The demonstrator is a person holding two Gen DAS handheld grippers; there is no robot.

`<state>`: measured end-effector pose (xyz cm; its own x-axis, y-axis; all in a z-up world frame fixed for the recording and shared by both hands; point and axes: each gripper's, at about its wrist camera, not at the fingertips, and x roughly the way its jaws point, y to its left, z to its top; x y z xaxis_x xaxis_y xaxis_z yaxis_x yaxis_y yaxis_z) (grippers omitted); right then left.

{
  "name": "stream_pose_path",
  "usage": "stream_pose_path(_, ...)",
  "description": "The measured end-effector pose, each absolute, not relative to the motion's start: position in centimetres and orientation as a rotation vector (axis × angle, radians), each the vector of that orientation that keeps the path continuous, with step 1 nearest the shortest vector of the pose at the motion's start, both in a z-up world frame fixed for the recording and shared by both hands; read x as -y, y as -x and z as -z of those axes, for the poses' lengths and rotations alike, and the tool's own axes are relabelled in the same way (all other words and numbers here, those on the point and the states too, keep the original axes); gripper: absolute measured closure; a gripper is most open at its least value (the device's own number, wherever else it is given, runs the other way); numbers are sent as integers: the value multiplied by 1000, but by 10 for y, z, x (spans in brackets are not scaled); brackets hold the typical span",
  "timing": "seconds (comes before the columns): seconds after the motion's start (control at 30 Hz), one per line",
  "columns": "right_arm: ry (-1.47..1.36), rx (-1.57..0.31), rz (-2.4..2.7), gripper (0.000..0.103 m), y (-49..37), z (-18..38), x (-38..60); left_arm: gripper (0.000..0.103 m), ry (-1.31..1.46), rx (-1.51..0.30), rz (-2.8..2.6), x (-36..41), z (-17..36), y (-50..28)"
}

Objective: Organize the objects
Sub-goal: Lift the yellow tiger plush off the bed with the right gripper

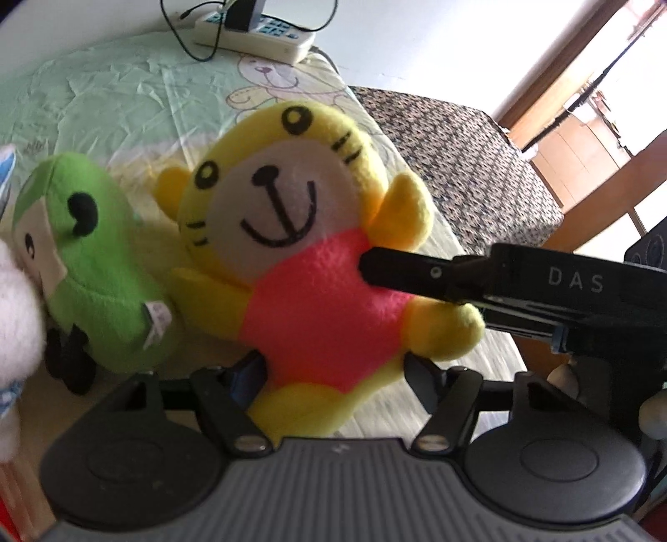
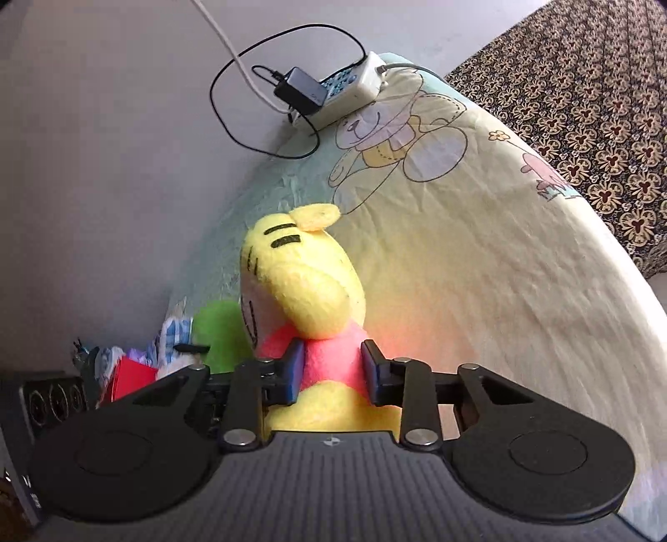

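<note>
A yellow tiger plush (image 1: 287, 233) in a pink shirt is held above the bed. My right gripper (image 2: 331, 371) is shut on its pink body (image 2: 329, 362); one right finger (image 1: 400, 271) presses the shirt in the left wrist view. My left gripper (image 1: 333, 371) has its jaws on either side of the plush's lower body, touching it. A green plush (image 1: 96, 267) sits just left of the tiger, also in the right wrist view (image 2: 221, 333). A white fluffy toy (image 1: 16, 333) is at the far left.
The bed sheet (image 2: 479, 271) is pale green and yellow with bear prints. A white power strip (image 1: 254, 33) with a black charger and cables lies at its far end. A dark patterned cover (image 1: 458, 158) is to the right. Cloth items (image 2: 137, 358) lie beside the green plush.
</note>
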<state>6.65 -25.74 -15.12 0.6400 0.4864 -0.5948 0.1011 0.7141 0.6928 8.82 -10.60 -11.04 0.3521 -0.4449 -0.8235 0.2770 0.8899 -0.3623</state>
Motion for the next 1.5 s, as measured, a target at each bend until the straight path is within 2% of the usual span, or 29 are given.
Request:
stream_pose_path(0.7,-675,-990,-359,71,20,144,224,36,-54,-1142,552,101,99,17)
stream_pose_path(1.0,-588,-1019,-473,70,23,140,202,36,-24,-1146,551,81,95,37)
stream_pose_path(1.27,-605,-1003,-450,57,12,147,200,22,77,-1126,493,60,97,38)
stream_pose_path(1.4,-619,-1010,-430,47,8,153,199,20,116,-1134,497,60,102,30)
stream_pose_path(1.5,-606,-1012,-420,48,9,155,197,26,114,-1145,506,68,108,27)
